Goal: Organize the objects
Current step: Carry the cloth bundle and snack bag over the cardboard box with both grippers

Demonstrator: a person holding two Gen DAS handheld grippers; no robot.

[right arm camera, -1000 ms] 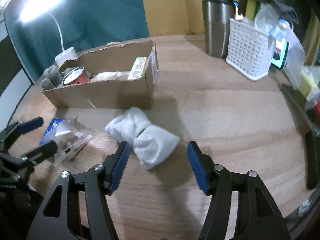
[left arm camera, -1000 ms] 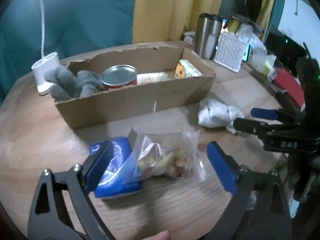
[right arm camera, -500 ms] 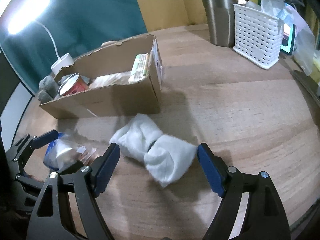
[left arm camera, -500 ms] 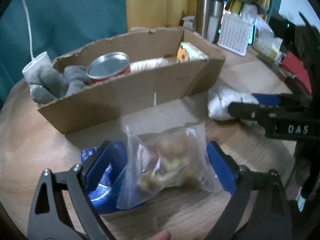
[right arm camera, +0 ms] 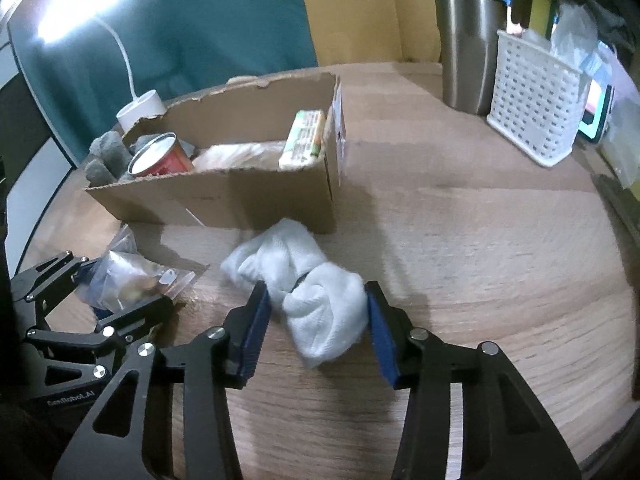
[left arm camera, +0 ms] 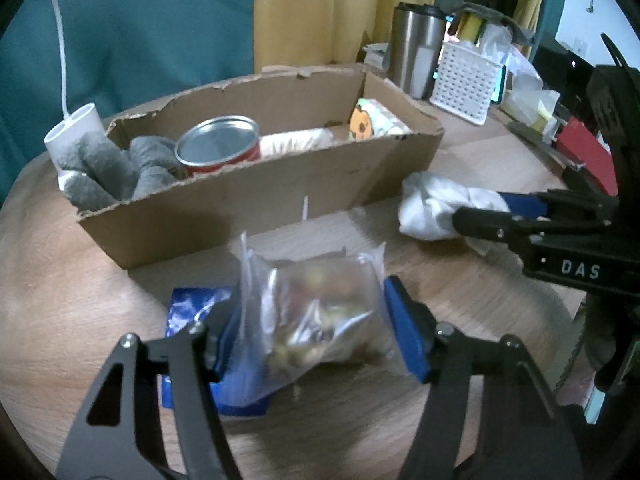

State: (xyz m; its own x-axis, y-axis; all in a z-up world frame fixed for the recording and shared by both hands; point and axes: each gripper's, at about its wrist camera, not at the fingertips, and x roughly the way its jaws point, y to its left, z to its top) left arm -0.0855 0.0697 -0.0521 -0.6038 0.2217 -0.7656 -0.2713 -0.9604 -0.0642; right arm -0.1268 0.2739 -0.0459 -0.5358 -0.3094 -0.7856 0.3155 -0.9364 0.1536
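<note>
Clear plastic bag (left arm camera: pixel 320 320) of mixed snacks sits btwn the blue pads of the left hand-held gripper (left arm camera: pixel 316 336), jaws closed in on its sides, over a blue packet (left arm camera: pixel 192 308) on the bench (right arm camera: pixel 480 248). Right hand-held gripper (right arm camera: pixel 316 320) clamps a white rolled cloth (right arm camera: pixel 308 292), soft & knotted, just in front of the cardboard box (right arm camera: pixel 240 200).

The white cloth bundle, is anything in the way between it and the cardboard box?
Only the box's own near wall. The white cloth bundle sits between the right gripper fingers, just in front of the cardboard box; bare table lies between. It must be lifted over that wall.
</note>
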